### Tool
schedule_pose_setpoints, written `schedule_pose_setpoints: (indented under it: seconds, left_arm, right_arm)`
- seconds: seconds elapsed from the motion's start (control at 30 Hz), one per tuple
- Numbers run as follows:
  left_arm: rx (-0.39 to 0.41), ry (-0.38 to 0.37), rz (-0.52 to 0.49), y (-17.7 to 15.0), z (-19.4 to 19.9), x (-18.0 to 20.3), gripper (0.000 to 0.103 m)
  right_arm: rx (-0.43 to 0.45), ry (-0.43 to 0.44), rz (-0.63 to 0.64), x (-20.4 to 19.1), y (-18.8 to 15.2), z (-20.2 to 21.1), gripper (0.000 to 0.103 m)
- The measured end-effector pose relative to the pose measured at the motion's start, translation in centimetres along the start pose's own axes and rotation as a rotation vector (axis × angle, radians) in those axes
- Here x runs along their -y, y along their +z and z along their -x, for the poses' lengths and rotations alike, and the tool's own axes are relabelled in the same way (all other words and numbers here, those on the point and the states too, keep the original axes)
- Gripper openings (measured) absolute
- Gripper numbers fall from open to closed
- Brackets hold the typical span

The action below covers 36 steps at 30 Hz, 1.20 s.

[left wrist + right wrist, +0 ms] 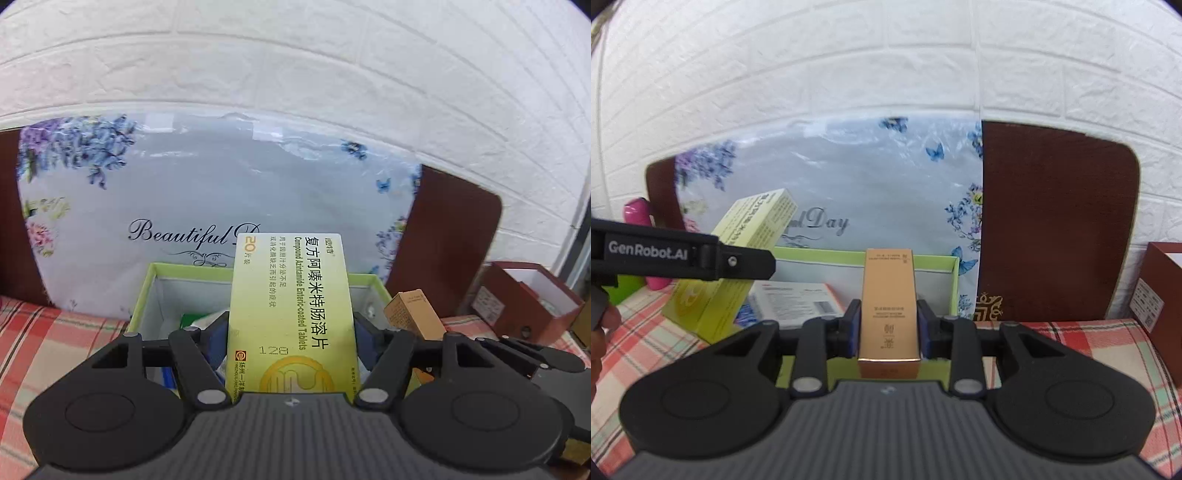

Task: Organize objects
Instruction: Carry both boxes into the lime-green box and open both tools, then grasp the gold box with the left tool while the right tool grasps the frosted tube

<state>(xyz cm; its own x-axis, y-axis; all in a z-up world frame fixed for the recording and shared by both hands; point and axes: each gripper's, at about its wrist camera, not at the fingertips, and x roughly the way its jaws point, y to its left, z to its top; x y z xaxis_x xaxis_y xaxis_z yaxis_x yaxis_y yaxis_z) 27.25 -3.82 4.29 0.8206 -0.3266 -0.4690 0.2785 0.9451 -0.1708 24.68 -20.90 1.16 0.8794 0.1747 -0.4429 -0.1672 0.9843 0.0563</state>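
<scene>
A: What is seen behind everything?
B: A white brick-pattern wall (295, 55) is seen, with a flower-printed pillow (207, 184) leaned against a dark red headboard (1056, 221). A checked cloth (1071, 343) is spread below.

A: And the container?
B: A green-rimmed open box (864, 258) is set on the cloth, just in front of the pillow. A white leaflet-like carton (798, 295) is lain inside it. A dark red box (528, 295) is stood well to the right.

A: How is the left gripper (290, 325) occupied?
B: It is clamped on a yellow-green tablet carton (290, 306), the pads pressed on its two narrow sides at a wide setting. The carton is held above the open box, its long axis run forward along the fingers, its far end tipped upward.

A: And the right gripper (888, 328)?
B: It is closed narrowly on a gold carton (888, 302), which is gripped low on its sides. Its long axis is likewise pointed away from the camera, over the near right part of the green-rimmed box.
</scene>
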Motion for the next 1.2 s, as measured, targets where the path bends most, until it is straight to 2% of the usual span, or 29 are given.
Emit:
schedule_pose_setpoints:
  seconds: [0.1, 0.17, 0.2, 0.23, 0.27, 0.3, 0.33, 0.4, 0.47, 0.63, 0.83, 1.03, 1.2]
  left_arm:
    - [-0.020, 0.009, 0.015, 0.4, -2.7, -0.5, 0.069]
    - [0.000, 0.024, 0.022, 0.3, -3.8, -0.7, 0.072]
    - [0.002, 0.051, 0.019, 0.2, -4.1, -0.7, 0.085]
    - [-0.009, 0.091, 0.012, 0.0, -4.4, -0.6, 0.094]
    - [-0.009, 0.113, 0.003, -0.2, -4.4, -0.7, 0.094]
    - [-0.007, 0.107, -0.006, -0.4, -4.3, -0.9, 0.094]
    - [-0.006, 0.090, -0.008, -0.7, -4.1, -1.2, 0.094]
    - [0.004, 0.093, 0.003, -1.0, -3.4, -1.4, 0.094]
    - [0.013, 0.107, 0.005, -1.1, -2.5, -1.1, 0.094]
    - [0.057, 0.088, 0.015, -1.5, 1.9, 0.7, 0.094]
    - [0.071, 0.071, 0.076, -4.6, 8.1, 3.0, 0.094]
    - [0.017, 0.104, 0.107, -10.1, 11.1, 4.5, 0.094]
    - [-0.123, 0.125, 0.088, -14.1, 10.4, 5.4, 0.095]
  right_arm:
    - [-0.016, -0.010, 0.021, 0.2, 0.4, -3.1, 0.029]
    - [-0.022, -0.018, 0.031, 0.1, 0.4, -4.8, 0.030]
    - [-0.027, -0.012, 0.042, 0.1, 0.3, -5.6, 0.034]
    - [-0.040, -0.004, 0.054, 0.1, 0.1, -6.2, 0.040]
    - [-0.045, -0.007, 0.066, 0.0, -0.1, -6.5, 0.057]
    - [-0.030, -0.015, 0.082, -0.1, -0.4, -6.4, 0.070]
    - [-0.006, -0.021, 0.098, -0.1, -0.8, -6.1, 0.075]
    - [0.039, -0.025, 0.117, 0.0, -1.2, -5.1, 0.095]
    - [0.073, -0.021, 0.118, 0.2, -1.4, -3.7, 0.101]
    - [0.134, 0.015, 0.101, 1.6, -1.0, 1.5, 0.103]
    - [0.170, 0.055, 0.098, 3.0, -2.7, 8.7, 0.103]
    - [0.149, 0.078, 0.100, 4.2, -7.2, 13.8, 0.103]
    - [0.057, 0.063, 0.063, 5.5, -11.8, 15.5, 0.103]
